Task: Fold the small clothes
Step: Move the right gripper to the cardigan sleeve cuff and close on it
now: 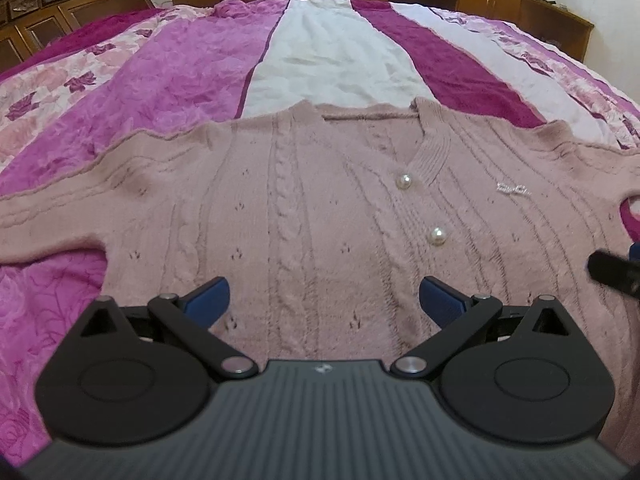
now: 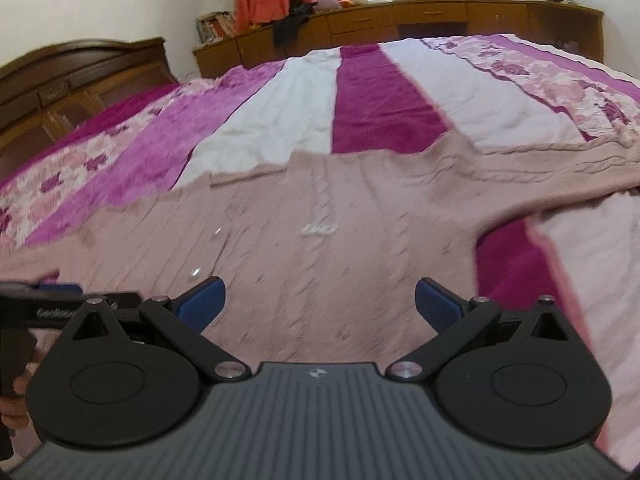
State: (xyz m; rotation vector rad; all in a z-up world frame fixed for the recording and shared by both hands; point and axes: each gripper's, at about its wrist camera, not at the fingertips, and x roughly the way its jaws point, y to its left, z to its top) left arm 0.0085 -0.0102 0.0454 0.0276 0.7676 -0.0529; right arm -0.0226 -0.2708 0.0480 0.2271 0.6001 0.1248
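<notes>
A dusty-pink knitted cardigan [image 1: 304, 200] with pearl buttons [image 1: 438, 236] lies flat and face up on the bed, sleeves spread to both sides. My left gripper [image 1: 324, 300] is open and empty over its lower body. My right gripper [image 2: 320, 304] is open and empty over the cardigan [image 2: 320, 240], which is blurred in the right wrist view, near its right sleeve [image 2: 560, 176]. The right gripper's edge shows at the far right of the left wrist view [image 1: 612, 272]. The left gripper shows at the left of the right wrist view [image 2: 48, 304].
The bed has a striped quilt [image 1: 440, 64] in magenta, white and floral pink. A dark wooden headboard [image 2: 80, 76] stands at the left. A low wooden cabinet [image 2: 400, 20] runs along the far side under a window.
</notes>
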